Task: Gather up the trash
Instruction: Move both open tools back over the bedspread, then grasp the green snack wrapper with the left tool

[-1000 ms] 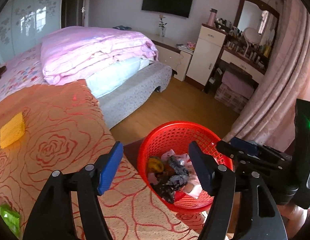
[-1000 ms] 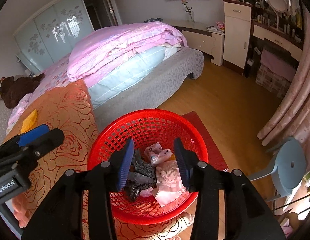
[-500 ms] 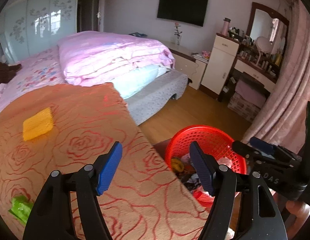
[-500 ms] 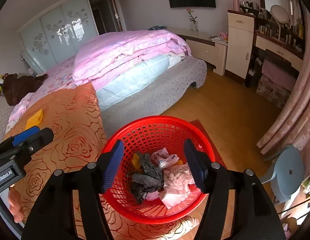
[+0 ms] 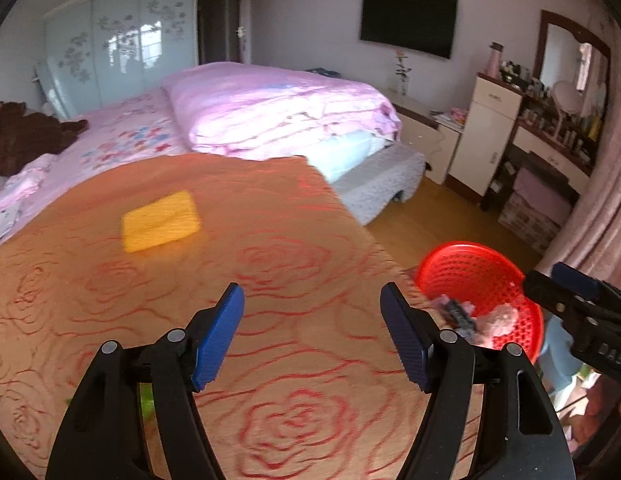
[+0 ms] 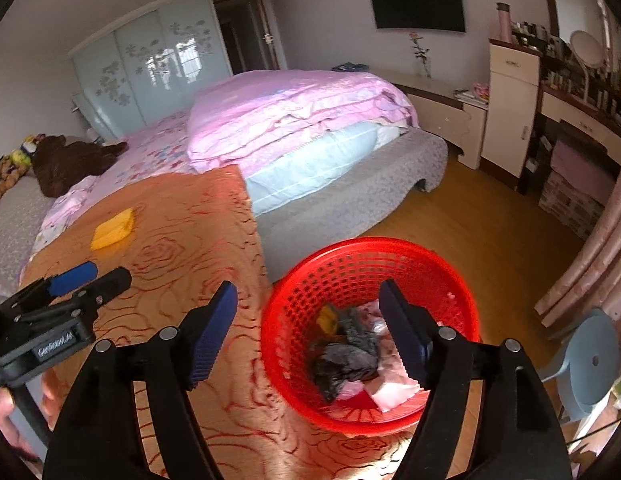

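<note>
A red mesh basket [image 6: 466, 312] stands on the floor beside the orange rose-patterned bedspread [image 6: 182, 240], with several crumpled pieces of trash [image 6: 350, 356] inside; it also shows in the left wrist view [image 5: 470, 272]. A yellow packet [image 5: 160, 222] lies on the spread, also seen in the right wrist view [image 6: 112, 234]. A green scrap [image 5: 147, 400] lies behind the left finger. My left gripper [image 5: 312, 334] is open and empty above the spread. My right gripper [image 6: 308, 328] is open and empty, over the basket's left rim.
A bed with a folded pink quilt [image 5: 278, 112] lies beyond the spread. A dresser with a mirror [image 5: 566, 92] and pink curtains [image 6: 590, 264] line the right side. A blue stool [image 6: 590, 364] stands right of the basket. Wooden floor [image 6: 482, 220] lies between them.
My left gripper has swung left, away from the basket and over the bedspread toward the yellow packet. My right gripper has opened wider and shifted left over the basket's rim.
</note>
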The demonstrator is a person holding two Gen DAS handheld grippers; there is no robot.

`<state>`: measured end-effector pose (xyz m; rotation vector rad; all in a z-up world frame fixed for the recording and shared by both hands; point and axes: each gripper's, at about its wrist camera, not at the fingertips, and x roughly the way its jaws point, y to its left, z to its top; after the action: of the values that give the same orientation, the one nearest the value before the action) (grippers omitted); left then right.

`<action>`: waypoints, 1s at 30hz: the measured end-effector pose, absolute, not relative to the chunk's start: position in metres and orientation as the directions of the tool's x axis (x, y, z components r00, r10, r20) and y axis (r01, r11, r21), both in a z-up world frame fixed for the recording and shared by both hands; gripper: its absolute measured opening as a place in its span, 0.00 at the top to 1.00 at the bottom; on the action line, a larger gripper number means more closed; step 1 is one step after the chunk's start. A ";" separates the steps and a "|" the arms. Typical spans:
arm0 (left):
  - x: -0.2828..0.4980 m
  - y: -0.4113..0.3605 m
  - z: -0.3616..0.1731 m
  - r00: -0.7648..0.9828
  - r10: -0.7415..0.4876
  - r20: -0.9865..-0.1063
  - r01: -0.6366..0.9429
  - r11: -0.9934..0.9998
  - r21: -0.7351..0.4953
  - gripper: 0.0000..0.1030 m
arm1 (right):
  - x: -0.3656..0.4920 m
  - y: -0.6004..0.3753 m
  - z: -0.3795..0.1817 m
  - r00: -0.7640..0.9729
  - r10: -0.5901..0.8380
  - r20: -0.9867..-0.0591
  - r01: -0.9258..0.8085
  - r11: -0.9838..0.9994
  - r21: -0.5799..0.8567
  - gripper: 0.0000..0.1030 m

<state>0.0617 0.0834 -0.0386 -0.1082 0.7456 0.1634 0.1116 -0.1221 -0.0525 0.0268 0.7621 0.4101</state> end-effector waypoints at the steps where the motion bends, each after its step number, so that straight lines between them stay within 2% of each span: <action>1: 0.058 0.090 -0.037 0.724 0.121 -0.679 -0.199 0.979 -0.038 0.34 | 0.110 -0.120 -0.052 0.646 0.376 -0.665 -0.360 0.917 0.170 0.31; 14: 0.007 0.170 -0.016 0.728 0.246 -0.640 -0.312 0.950 0.011 0.34 | 0.102 -0.108 -0.054 0.632 0.387 -0.672 -0.387 0.908 0.160 0.31; 20: -0.009 0.201 -0.035 0.703 0.211 -0.679 -0.311 0.950 -0.027 0.34 | 0.101 -0.104 -0.061 0.619 0.384 -0.685 -0.391 0.907 0.154 0.31; 27: -0.018 0.194 -0.061 0.672 0.172 -0.721 -0.261 0.965 -0.012 0.34 | 0.101 -0.099 -0.066 0.609 0.381 -0.696 -0.396 0.906 0.150 0.31; 30: -0.020 0.198 -0.064 0.664 0.153 -0.732 -0.269 0.962 -0.043 0.34 | 0.101 -0.099 -0.067 0.606 0.381 -0.698 -0.397 0.905 0.150 0.31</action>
<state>-0.0204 0.1982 -0.0638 -0.1518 0.8111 0.2394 0.1007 -0.0993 -0.0670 -0.0214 0.8025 0.4500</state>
